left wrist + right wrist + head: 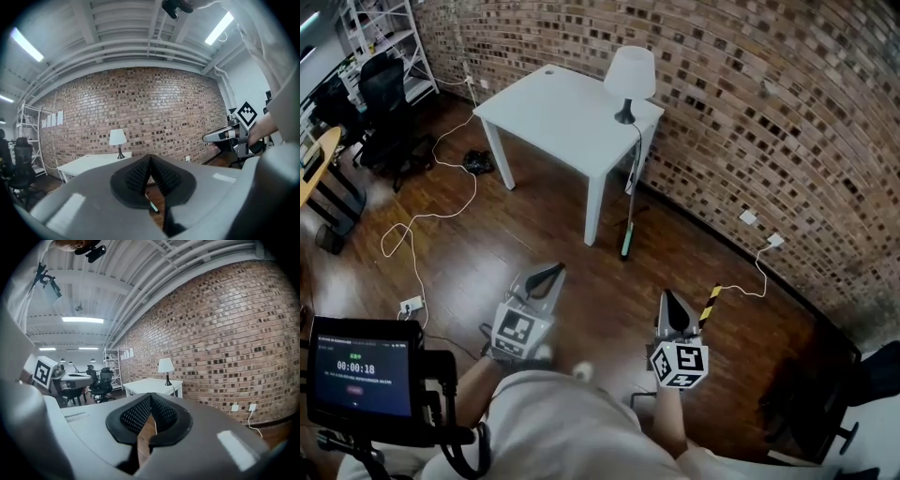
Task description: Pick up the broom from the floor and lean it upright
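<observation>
Here left tongs [555,270] and right tongs [667,296] sit closed, empty; broom [628,221] barely discernible.

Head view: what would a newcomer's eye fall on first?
The brick wall curving along the right, with a white table against it that bears a white lamp. Nearer, at the bottom, the left gripper and right gripper, each with a marker cube, are shut and empty above the dark wooden floor.
</observation>
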`<state>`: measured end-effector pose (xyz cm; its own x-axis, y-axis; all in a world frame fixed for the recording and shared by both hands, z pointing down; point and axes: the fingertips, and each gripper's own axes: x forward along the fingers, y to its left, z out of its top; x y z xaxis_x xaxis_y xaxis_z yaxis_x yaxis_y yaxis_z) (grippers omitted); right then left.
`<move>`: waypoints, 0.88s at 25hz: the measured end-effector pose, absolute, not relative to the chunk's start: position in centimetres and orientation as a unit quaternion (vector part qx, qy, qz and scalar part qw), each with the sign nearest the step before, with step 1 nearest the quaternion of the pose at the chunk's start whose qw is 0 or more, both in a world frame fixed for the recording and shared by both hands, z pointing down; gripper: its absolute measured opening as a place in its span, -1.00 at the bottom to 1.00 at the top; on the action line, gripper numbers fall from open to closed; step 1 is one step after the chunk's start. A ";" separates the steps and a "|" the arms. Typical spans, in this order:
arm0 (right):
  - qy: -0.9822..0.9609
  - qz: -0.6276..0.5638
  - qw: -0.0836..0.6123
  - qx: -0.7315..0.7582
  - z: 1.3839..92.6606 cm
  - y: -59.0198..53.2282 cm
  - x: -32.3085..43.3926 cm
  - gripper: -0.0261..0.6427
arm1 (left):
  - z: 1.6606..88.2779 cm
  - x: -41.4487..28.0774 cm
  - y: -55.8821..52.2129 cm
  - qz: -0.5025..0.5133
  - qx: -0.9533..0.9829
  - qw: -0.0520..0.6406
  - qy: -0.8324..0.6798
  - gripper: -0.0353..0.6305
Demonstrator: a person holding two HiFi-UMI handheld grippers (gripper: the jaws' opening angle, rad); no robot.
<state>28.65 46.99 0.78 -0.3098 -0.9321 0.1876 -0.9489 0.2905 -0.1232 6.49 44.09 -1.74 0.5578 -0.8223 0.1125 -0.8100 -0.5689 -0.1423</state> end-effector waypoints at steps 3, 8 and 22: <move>-0.807 0.102 0.051 0.580 0.6 47.4 27.2 -0.89 | -2.1 5.2 44.1 -0.084 -0.877 0.033 0.471 -0.89; -0.809 0.090 0.073 0.577 -0.3 47.2 24.1 -0.89 | -3.1 2.3 43.7 -0.075 -0.873 0.031 0.480 -0.89; -0.803 0.069 0.056 0.590 -1.5 46.2 21.6 -0.89 | -2.8 2.3 42.9 -0.062 -0.894 0.039 0.441 -0.89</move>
<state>21.58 46.17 -1.50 -0.2978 -0.9392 0.1711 -0.9546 0.2947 -0.0437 2.28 42.93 -2.77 0.6033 -0.7939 0.0760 -0.7842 -0.6079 -0.1245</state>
